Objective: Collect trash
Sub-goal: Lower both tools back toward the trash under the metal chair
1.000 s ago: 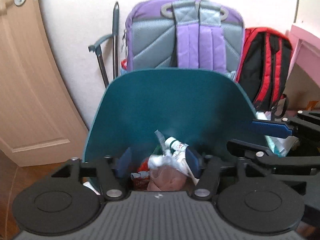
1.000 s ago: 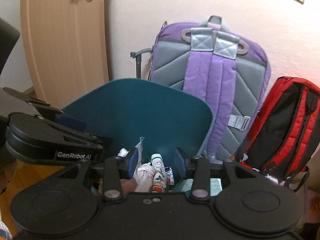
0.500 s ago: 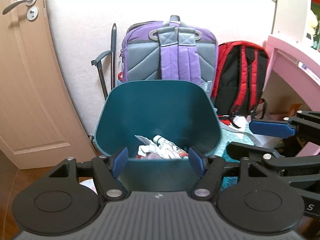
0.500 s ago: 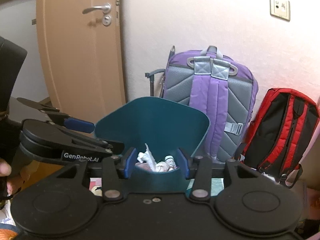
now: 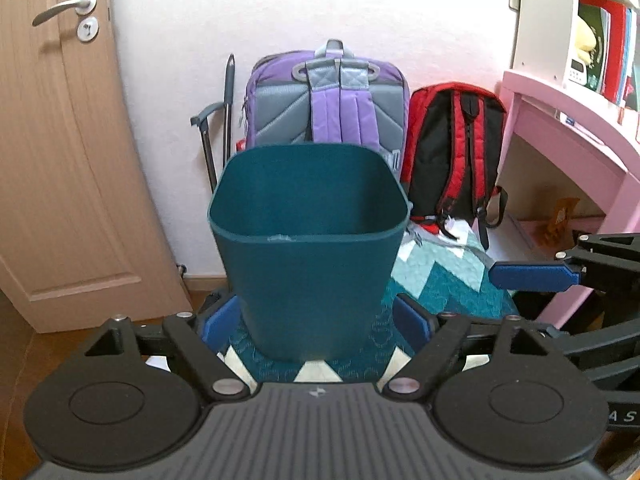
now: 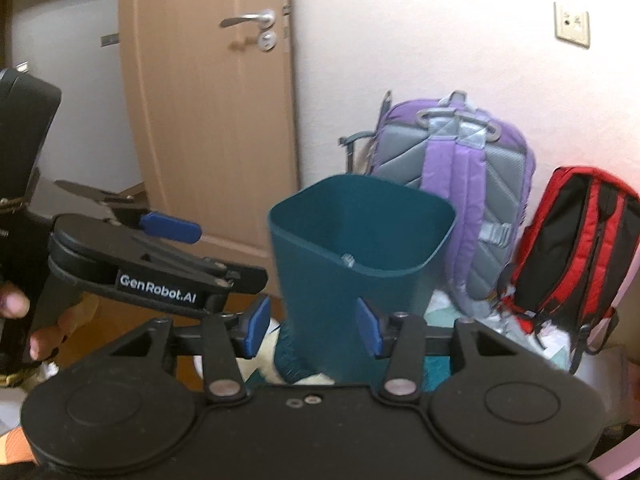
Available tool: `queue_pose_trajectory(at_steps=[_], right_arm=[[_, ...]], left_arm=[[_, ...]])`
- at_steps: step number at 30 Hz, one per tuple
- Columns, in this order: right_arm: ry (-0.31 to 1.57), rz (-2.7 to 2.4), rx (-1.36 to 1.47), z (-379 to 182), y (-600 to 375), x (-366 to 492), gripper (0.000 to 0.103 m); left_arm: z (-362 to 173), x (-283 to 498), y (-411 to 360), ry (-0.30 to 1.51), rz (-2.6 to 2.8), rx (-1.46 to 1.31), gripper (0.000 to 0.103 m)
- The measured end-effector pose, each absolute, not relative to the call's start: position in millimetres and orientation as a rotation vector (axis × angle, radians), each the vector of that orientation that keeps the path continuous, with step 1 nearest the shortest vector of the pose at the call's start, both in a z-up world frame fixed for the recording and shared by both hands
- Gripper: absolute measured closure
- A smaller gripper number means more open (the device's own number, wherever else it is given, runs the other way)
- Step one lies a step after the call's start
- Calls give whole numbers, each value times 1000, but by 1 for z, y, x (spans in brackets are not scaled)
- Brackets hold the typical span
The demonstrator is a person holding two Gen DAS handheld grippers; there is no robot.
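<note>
Left wrist | bin between, untouched | tongs wide, just opened, empty

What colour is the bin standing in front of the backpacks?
Dark teal, inside and out. The bin shows best in the left wrist view.

Both my views are bright and evenly lit, soft daylight with a pinkish cast on the wall. Strong fisheye bending: the door bows at the edge, corners go black. My left view is sharp. My right view is smeared by motion blur, worst on the teal bin. Faint shadows only, no glare.
</note>
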State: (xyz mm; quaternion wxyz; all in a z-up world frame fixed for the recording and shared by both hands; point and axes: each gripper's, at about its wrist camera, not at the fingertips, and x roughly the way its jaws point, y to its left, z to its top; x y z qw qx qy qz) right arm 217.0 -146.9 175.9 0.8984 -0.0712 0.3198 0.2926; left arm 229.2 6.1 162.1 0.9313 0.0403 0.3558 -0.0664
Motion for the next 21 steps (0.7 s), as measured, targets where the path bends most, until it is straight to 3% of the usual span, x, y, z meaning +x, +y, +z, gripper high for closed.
queue_pose_trajectory(at_steps=[7,9,12,21], right_arm=[[728,659,-139,130,-139,196,54],[752,657,-151,110,-135,195,54],[809,659,-162,74,-127,198,54],[1069,589,-99,-67,-104,229,54]], left_arm=[[112,208,24,780,-165,64,18],[90,206,31,805,-158,66,11],[50,207,45,838,-154,54,6],[-77,238,98,934,-110,-1,6]])
